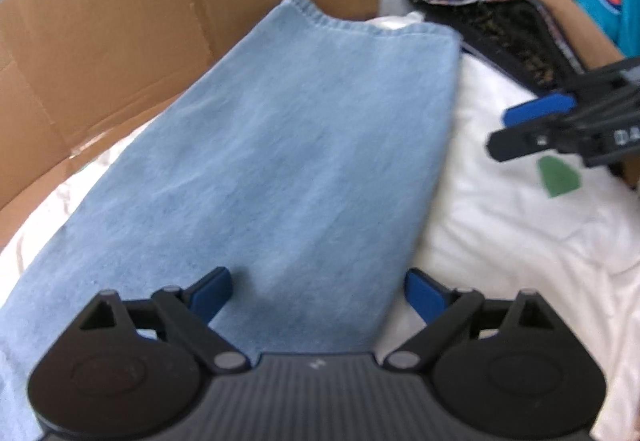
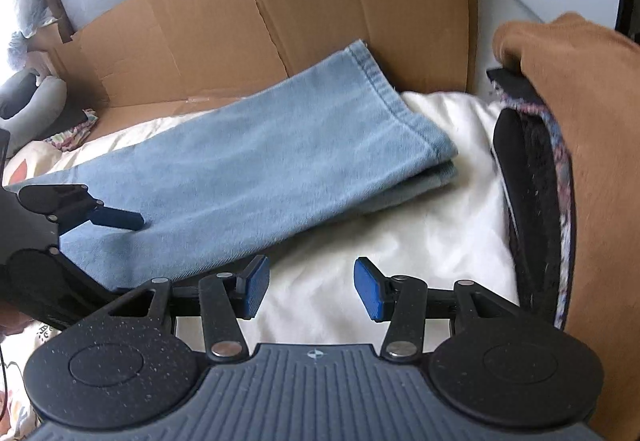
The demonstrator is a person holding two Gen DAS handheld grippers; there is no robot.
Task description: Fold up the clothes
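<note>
Light blue jeans (image 1: 300,145) lie folded lengthwise on white bedding (image 1: 500,233), their hem towards the cardboard. In the right wrist view the jeans (image 2: 248,169) show two stacked layers at the hem end. My left gripper (image 1: 318,293) hovers over the near part of the jeans, open wide, with the pads off the cloth. It also shows at the left of the right wrist view, the left gripper (image 2: 132,253) above the denim. My right gripper (image 2: 312,287) is open over bare bedding beside the jeans' edge, holding nothing. The right gripper (image 1: 520,127) shows at the right of the left wrist view.
A flattened cardboard box (image 2: 320,1) stands behind the jeans. To the right lies a stack of folded dark clothes (image 2: 524,201) with a brown garment (image 2: 592,129) on top. A green patch (image 1: 558,177) marks the bedding. A grey cushion (image 2: 32,101) sits at far left.
</note>
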